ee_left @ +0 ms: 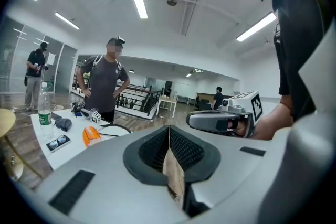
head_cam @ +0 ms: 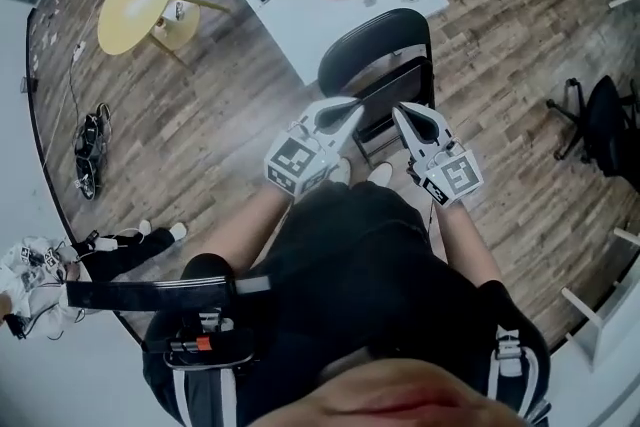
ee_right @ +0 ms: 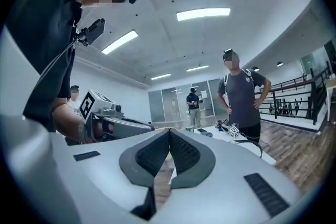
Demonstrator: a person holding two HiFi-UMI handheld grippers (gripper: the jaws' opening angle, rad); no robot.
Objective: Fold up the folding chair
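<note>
Closest, my left gripper [head_cam: 350, 107] and right gripper [head_cam: 400, 112] hover with jaws pressed together, empty. Just beyond them the folding chair [head_cam: 378, 55] stands beside the white counter [head_cam: 300, 25]. I'd open up, grip the seat's front edge and swing it toward the backrest.

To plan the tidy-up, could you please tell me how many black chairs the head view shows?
2: a black folding chair in the middle, and a black wheeled office chair at the right edge. Others may be hidden.
</note>
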